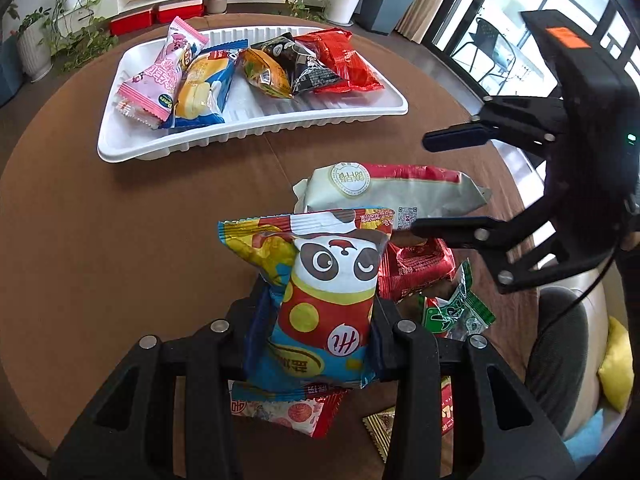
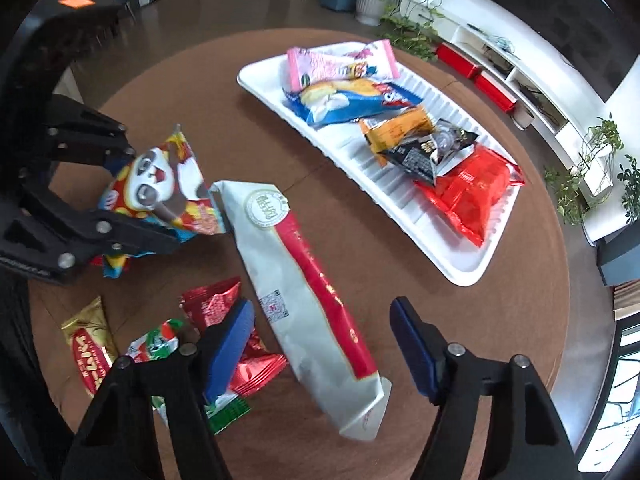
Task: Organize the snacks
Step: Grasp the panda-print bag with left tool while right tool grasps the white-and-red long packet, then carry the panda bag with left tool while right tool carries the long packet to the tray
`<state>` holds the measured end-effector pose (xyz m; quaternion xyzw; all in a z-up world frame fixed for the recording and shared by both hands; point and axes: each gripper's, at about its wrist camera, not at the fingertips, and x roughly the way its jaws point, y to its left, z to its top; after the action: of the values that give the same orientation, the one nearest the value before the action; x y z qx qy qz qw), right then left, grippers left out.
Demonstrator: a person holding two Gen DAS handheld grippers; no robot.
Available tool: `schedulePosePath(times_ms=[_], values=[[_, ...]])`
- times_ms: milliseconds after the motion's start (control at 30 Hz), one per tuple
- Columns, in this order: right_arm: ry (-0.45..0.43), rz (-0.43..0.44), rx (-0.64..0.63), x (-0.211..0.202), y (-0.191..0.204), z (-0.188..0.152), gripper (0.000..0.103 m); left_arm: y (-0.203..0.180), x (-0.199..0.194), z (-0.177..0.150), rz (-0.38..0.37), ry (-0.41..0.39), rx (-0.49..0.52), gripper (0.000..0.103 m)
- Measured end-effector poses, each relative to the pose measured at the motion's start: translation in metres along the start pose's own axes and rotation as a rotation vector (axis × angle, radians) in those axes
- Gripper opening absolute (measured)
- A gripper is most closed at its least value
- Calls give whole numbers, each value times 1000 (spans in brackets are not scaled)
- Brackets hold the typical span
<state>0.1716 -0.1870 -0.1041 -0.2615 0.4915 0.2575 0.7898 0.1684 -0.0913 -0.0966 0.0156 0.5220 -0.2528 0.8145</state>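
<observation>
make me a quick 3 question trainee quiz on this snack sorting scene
1. True or false: the left gripper is shut on the panda snack packet.
2. How many packets lie in the white tray?
3. The open right gripper hovers over which item? A) long white-and-red packet B) gold packet C) tray

Key: 1 true; 2 five; 3 A

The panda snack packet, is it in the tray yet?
Out: the panda snack packet is clamped in the left gripper, above the table, short of the white tray.
</observation>
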Motion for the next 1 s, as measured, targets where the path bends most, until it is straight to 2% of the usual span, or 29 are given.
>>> schedulePosePath(times_ms=[233,367,433,467,500,600,767,1000], values=[[74,33,-28,24,2,7,63,8,-2,-3,-16,-12,-27,38],[88,79,4,24,-3,7,59,10,-2,-3,-28,-14,-36,38],[95,98,9,22,-3,8,54,10,-2,-2,-32,-16,-38,38],[100,102,9,22,-3,8,48,11,-1,-2,-34,-17,-38,38],[103,116,14,21,-2,8,38,11,-1,-2,-36,-18,-38,38],[106,139,32,20,1,9,28,12,-1,-3,-43,-17,-43,38],[107,137,86,19,3,11,19,13,-2,-4,-47,-22,-48,38],[53,149,221,15,-12,5,16,14,-5,-6,-56,-32,-60,38]])
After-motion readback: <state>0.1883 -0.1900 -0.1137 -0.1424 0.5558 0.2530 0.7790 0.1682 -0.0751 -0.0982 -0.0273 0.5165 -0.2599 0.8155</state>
